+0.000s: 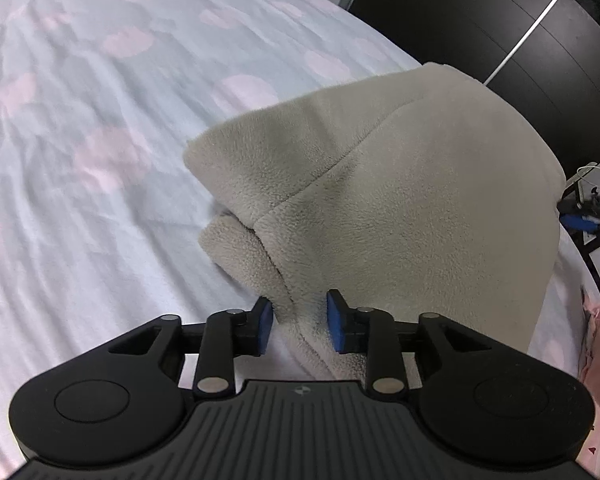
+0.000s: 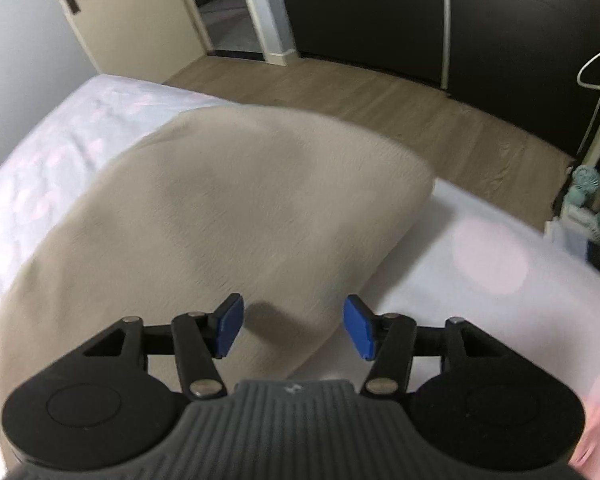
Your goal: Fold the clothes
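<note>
Left wrist: fleece garment [image 1: 400, 208] fills bedsheet [image 1: 80, 160] ahead; dark wardrobe [image 1: 500, 32] behind

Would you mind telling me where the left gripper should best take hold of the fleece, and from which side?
Probably at the layered edge of the fleece nearest the left gripper, coming in low from the near side. There the fabric bunches into a narrow ridge that already lies between the open blue pads, above the sheet; the broad top panel offers only flat cloth with no edge to pinch.
</note>
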Demonstrator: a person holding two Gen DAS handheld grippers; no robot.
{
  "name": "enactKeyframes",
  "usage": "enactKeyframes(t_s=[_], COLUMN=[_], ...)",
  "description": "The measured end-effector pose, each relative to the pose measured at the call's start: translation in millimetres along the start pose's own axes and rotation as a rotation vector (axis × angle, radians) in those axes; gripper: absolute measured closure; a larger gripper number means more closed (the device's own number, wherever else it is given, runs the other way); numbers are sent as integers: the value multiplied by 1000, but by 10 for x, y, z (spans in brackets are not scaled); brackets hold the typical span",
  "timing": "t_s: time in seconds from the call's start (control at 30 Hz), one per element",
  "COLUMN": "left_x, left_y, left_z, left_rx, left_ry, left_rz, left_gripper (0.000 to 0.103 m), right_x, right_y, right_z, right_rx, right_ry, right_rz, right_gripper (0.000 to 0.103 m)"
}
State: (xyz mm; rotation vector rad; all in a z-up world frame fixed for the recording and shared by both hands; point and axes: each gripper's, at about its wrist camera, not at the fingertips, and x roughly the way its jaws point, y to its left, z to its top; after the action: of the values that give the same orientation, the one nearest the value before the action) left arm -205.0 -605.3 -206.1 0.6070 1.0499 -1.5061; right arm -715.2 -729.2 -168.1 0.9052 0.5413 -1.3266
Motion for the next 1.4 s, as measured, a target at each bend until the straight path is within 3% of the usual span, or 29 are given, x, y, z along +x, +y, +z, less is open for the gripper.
enactKeyframes(t_s=[0.17, 0.27, 0.6, 0.77, 0.93, 1.1, 1.27, 1.4], left_x=[-404, -686, -1581, -1946, -2199, -2389, -2436, -2436], left_y=[-28, -165, -729, -935, -1130, -1246, -1321, -1362], left_z=[-21, -34, -107, -267, -486, -681, -889, -1055], left_rx=[47, 81, 186, 192, 225, 189, 200, 204], left_ry=[-89, -158, -385, -470, -555, -584, -619, -640], left_rz=[90, 105, 123, 76, 122, 113, 153, 181], left_gripper=[75, 74, 38, 32, 28, 23, 22, 21], right_x=[-332, -560, -1671, -2217, -2547, -2717, -2770, -2780], right_y=[272, 488, 1219, 1448, 1588, 1723, 1773, 1766], right_z=[-344, -544, -927, -1158, -1412, -1643, -1857, -2037], right_rx=[-17, -33, -158, -158, -182, -162, -111, -67], right_ry=[-33, -56, -260, -401, -480, -514, -488, -464], right_rz=[108, 146, 99, 72, 76, 78, 135, 133], right_gripper=[31, 28, 9, 1, 1, 1, 1, 1])
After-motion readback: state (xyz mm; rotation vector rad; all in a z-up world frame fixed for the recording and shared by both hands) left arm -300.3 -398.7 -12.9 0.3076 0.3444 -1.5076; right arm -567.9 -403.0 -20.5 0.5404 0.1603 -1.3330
